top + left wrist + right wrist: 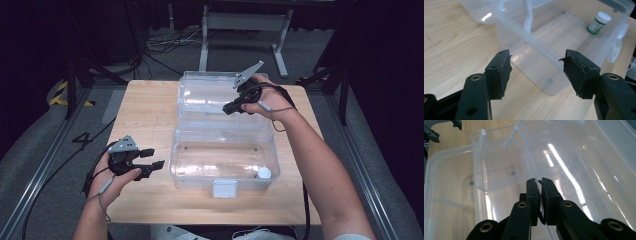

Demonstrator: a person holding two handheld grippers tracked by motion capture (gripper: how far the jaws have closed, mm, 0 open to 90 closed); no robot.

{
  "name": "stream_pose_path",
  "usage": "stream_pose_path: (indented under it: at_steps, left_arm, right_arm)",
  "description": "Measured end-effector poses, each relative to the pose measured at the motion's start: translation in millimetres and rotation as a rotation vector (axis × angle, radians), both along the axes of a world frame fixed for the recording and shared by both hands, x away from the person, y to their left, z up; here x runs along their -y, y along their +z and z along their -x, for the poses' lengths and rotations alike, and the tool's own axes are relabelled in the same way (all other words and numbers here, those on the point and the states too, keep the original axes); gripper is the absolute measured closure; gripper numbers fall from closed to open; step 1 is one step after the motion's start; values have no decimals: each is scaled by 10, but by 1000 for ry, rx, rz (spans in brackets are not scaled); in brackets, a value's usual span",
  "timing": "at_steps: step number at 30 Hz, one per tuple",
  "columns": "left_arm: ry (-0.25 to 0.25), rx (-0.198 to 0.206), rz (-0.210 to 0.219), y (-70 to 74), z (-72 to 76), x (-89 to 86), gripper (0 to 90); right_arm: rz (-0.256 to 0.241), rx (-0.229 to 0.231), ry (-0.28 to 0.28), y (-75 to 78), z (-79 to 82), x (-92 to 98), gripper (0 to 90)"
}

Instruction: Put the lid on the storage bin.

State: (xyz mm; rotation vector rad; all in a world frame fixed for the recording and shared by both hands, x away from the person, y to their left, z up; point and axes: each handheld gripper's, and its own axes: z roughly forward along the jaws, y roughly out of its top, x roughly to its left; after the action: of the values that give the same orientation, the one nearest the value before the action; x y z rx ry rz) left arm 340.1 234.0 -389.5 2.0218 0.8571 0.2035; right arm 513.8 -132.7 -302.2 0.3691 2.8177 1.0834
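Right gripper [539, 185] pinches the lid [210, 95] rim of the clear box [222, 160], directly between its jaws. Left gripper [150, 164], spread, idles beside the box. Swing lid slowly, keeping pinch square.

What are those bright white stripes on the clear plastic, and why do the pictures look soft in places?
In the right gripper view, the stripes are glare from overhead lights on the clear box, beyond the right tongs. In the left gripper view, the left tongs are sharp, the small bottle slightly soft. The high view is grainy, with dark surroundings.
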Motion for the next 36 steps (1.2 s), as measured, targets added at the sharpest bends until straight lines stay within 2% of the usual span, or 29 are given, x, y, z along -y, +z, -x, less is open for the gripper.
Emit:
stream_pose_path:
  at_steps: [6,9,13,17,22,32,36]
  left_arm:
    - [-69,12,12,82,59,133,390]
    - [-97,23,2,118,86,200,390]
    - [-135,21,9,139,121,292,390]
    - [-174,16,-5,135,139,390,390]
    - [-222,2,-26,74,137,525,396]
    - [-282,-34,-66,-87,107,737,401]
    - [-306,-47,-87,-149,95,800,432]
  right_arm:
    - [-13,3,-17,-13,24,8,854]
    - [-13,2,-21,-11,32,17,854]
    - [-13,1,-22,-12,34,14,854]
    - [-15,2,-22,-13,36,13,854]
    - [-18,6,-23,-15,39,10,854]
    - [-21,3,-26,-18,42,14,853]
    - [-21,3,-26,-18,42,14,853]
